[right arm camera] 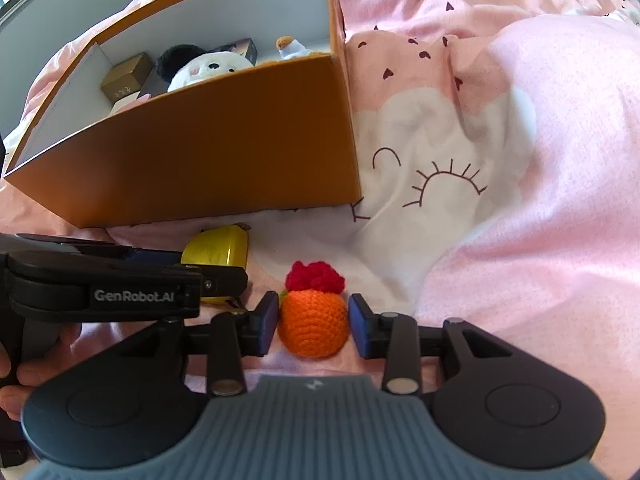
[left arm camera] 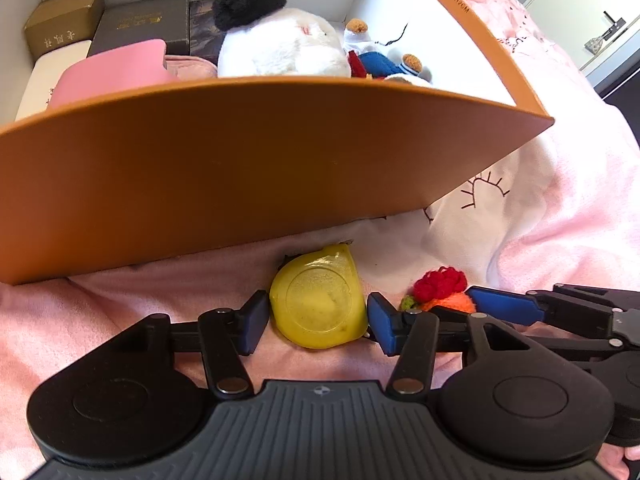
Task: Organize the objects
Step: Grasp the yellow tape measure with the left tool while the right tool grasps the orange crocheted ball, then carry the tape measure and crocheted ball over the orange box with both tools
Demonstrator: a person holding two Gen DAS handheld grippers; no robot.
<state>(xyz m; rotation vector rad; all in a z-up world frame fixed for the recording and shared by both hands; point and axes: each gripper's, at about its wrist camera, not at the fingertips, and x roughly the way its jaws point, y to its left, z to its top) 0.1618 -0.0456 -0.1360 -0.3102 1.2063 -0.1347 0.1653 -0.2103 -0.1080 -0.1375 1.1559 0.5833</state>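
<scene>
A yellow tape measure lies flat on the pink blanket just in front of the orange box. My left gripper points down over it, with both blue pads against its sides. Right beside it sits an orange crocheted ball with a red knitted top. My right gripper has a pad touching each side of the ball. In the right wrist view the tape measure shows partly behind the left gripper's body. Both objects rest on the bedding.
The orange box stands open behind both objects. It holds a white plush toy with black ears, a small doll, a pink case and several small boxes. A rumpled pink and white blanket spreads to the right. A hand holds the left gripper's handle.
</scene>
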